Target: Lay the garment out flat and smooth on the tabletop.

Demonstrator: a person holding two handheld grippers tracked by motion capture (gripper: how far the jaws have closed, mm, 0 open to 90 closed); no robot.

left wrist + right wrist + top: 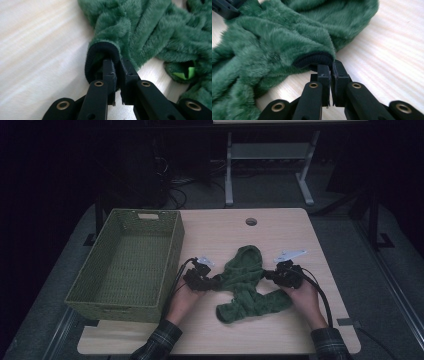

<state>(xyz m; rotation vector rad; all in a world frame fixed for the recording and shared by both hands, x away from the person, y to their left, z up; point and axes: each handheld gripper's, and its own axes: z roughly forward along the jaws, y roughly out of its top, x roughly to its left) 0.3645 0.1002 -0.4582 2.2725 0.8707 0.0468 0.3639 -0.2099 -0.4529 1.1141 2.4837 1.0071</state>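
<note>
The green fleece garment (pixel 246 282) is lying on the worktop (pixel 280 227), hood pointing away, long axis front-to-back. The left gripper (pixel 214 281) is pinching one dark cuff (pixel 100 53) with closed fingers; the right gripper (pixel 267 274) is pinching the other cuff (pixel 315 60) likewise.

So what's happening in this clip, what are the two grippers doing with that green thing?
A person is handling a fuzzy green garment lying crumpled on the wooden table, using a gripper in each hand. The left gripper is shut on one dark ribbed cuff, and the right gripper is shut on the other dark cuff, so each sleeve end is pinched. The garment rests on the table between the hands. A green woven basket sits at the left, nothing visible inside.
</note>
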